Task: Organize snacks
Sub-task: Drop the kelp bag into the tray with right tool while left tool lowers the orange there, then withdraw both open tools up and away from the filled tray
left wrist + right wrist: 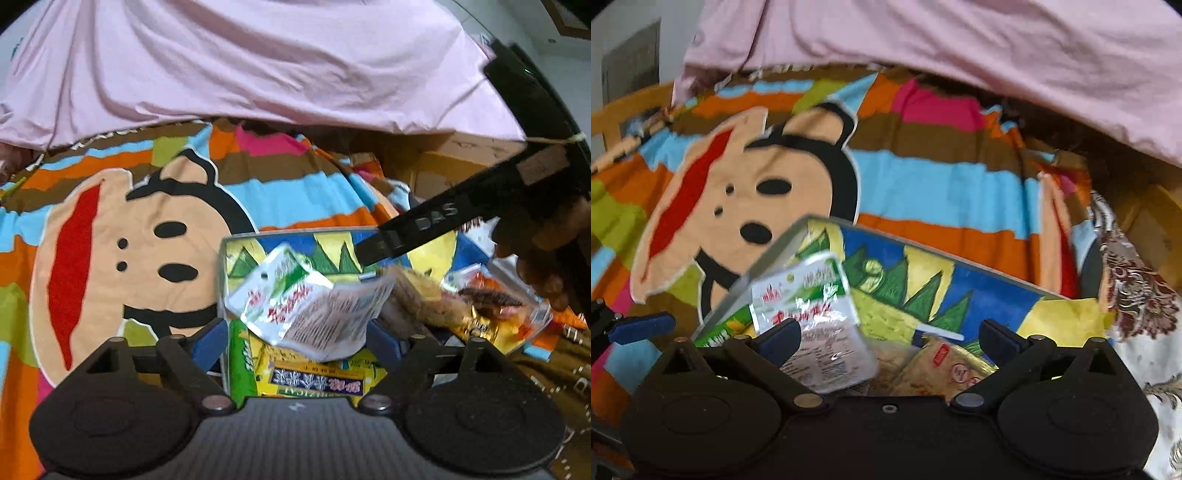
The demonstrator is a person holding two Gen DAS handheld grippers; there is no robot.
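Note:
An open box [258, 251] with blue, yellow and green painted walls lies on the bed. In it a clear packet [310, 310] with red and green print lies tilted and blurred over a green-and-yellow packet [306, 373]. My left gripper [297, 343] is open, its blue pads either side of the clear packet without pressing it. In the right wrist view my right gripper [890, 339] stands open over the box [960, 288], beside the clear packet [812, 325] and above a tan packet [945, 365]. One black right finger [424, 225] reaches over the box.
Brown and orange-gold packets [480, 306] lie at the box's right end. A striped cartoon-monkey sheet [129, 240] covers the bed, with pink cloth [258, 55] behind it. A maroon patterned cloth [1137, 280] lies at the right. A person's hand [535, 258] holds the right gripper.

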